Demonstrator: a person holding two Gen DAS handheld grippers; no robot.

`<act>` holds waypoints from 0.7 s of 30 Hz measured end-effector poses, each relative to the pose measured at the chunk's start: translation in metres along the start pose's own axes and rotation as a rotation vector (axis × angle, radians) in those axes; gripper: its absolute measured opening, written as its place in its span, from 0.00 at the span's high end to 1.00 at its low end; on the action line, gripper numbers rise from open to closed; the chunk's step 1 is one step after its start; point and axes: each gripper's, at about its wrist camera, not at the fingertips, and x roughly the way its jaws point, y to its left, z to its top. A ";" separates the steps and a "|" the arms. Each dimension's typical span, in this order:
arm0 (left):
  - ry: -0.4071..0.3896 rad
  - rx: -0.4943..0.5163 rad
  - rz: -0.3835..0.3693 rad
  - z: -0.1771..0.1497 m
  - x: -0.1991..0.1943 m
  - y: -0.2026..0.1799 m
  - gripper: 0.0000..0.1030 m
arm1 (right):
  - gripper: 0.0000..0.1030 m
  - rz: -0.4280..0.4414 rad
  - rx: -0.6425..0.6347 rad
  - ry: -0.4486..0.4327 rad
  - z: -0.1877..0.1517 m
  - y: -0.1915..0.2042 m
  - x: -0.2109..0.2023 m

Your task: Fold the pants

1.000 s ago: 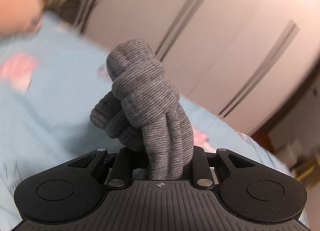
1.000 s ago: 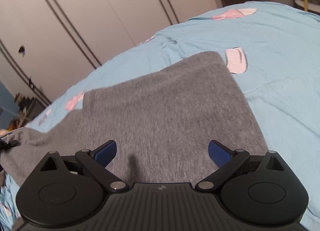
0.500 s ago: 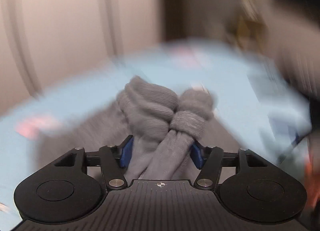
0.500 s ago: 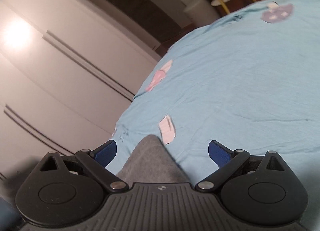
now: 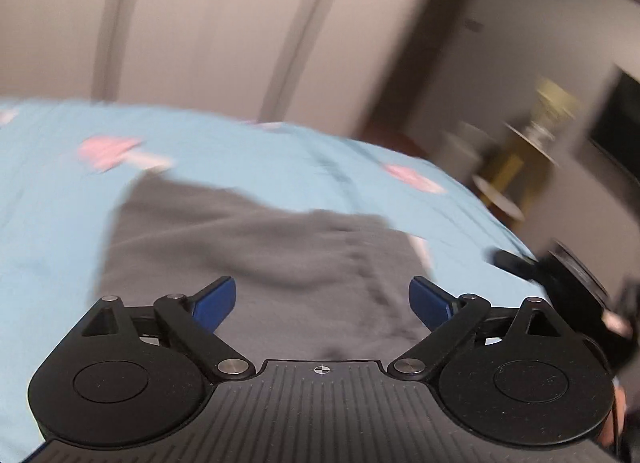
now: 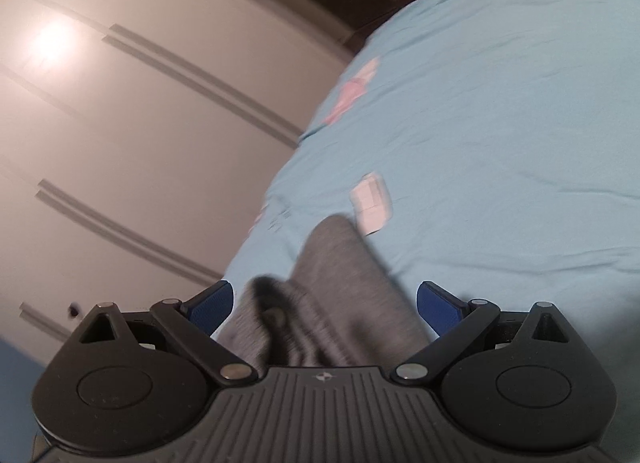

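Tongs first: the left gripper (image 5: 322, 299) has its blue pads (image 5: 214, 299) spread wide, the jaws having just been opening, and nothing is pinched between them; grey cloth lies beyond and under the gap, untouched by the pads. The right gripper (image 6: 324, 303) likewise stands released, its blue pads (image 6: 212, 301) wide apart, with a rumpled grey fold showing between them, though neither pad presses on it.

In the left wrist view the grey pants (image 5: 256, 263) lie spread flat on the light blue bedsheet (image 5: 52, 231), filling the middle from about 9 o'clock across to 3 o'clock, blurred. Pink patches of the sheet's print sit toward 10 and 2 o'clock. At 3 o'clock, a black piece of the other tool (image 5: 560, 275) shows at the bed's edge.

In the right wrist view the pants (image 6: 336, 283) run from 6 o'clock up toward the centre, ending beside a pale printed patch. The sheet (image 6: 500, 123) fills 12 to 4 o'clock; cream wardrobe doors (image 6: 140, 103) fill 8 to 11 o'clock.
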 end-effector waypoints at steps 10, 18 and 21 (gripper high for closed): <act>-0.056 -0.488 0.109 -0.025 -0.011 0.086 0.02 | 0.04 -0.116 -0.200 0.259 -0.043 0.039 0.034; -0.009 -0.600 0.099 -0.032 -0.012 0.099 0.02 | 0.20 -0.115 -0.228 0.235 -0.058 0.059 0.054; -0.004 -0.590 0.107 -0.032 -0.004 0.097 0.02 | 0.20 -0.085 -0.125 0.270 -0.060 0.048 0.066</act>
